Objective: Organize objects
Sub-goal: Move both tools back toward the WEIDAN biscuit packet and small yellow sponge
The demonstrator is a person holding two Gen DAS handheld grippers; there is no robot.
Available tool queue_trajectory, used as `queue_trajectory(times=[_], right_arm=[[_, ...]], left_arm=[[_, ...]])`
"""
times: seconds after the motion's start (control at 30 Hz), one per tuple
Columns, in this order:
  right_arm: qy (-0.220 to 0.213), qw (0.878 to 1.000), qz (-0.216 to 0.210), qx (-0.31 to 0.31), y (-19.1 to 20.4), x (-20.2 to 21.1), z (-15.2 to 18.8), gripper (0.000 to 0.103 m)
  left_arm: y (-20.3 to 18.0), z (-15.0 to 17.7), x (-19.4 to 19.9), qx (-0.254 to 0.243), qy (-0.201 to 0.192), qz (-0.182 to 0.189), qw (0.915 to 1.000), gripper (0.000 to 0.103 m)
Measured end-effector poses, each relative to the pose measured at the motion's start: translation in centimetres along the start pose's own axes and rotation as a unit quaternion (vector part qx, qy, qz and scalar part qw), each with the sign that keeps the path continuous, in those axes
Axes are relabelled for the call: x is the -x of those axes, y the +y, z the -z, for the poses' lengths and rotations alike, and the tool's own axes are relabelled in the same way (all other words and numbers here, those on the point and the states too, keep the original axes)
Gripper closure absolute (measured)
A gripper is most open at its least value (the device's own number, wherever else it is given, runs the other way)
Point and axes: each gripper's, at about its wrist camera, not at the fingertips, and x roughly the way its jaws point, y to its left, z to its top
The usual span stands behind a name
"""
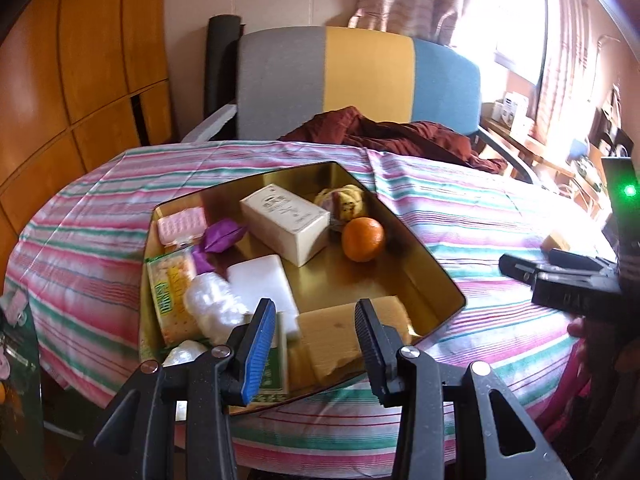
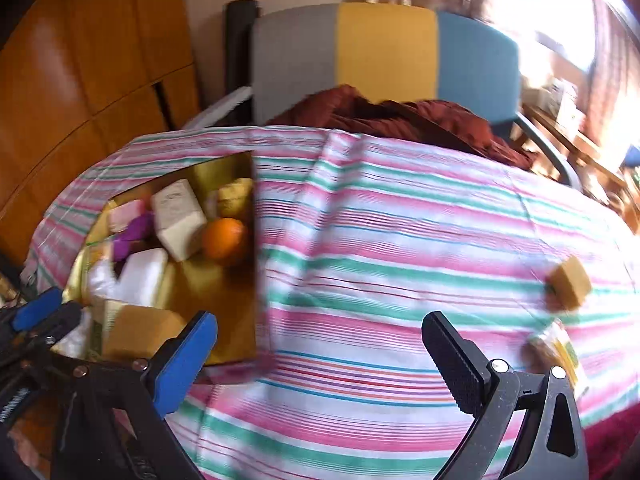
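A: Well, where are the items noted?
B: Most are seen inside the gold tray on the striped desk: an orange, a cream box, a white block. A tan block is left out near the right edge.
A: Grippers?
B: The left hand-held gripper is held partly open above the tray's near end, nothing gripped. The right hand-held gripper is spread wide over the cloth, empty.

A gold tray is seen filled: an orange beside a cream box. A tan block lies well apart from the tray.
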Motion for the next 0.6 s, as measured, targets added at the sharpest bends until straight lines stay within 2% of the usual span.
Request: queue_trajectory(times=[0.2,0.37,0.5,0.6], right_arm=[[0.0,0.997,0.052,-0.064,-6.7,0.5,-0.3,0.0],[-0.017,0.987,0.103,-0.122,-13.6,2.3,-1.1,0.0],[-0.035,0.971,0.141,-0.19,-19.7,4.2,-0.9,0.0],[-0.046,0.953,0.16,-0.253,-24.3,5.1,-0.2,0.0]], left_arm=[[-3.1,-1.1,-0.1,-0.037,-0.005,0.027,0.9989,0.062],[-6.8,-2.2,-0.7,-0.075,-0.005,0.061,0.9953,0.062],[-10.0,-2.8,-1.7,-0.105,0.006,0.094,0.9899,0.062],[-12.7,-3.2,-2.9,-0.123,0.025,0.12,0.9848,0.062]])
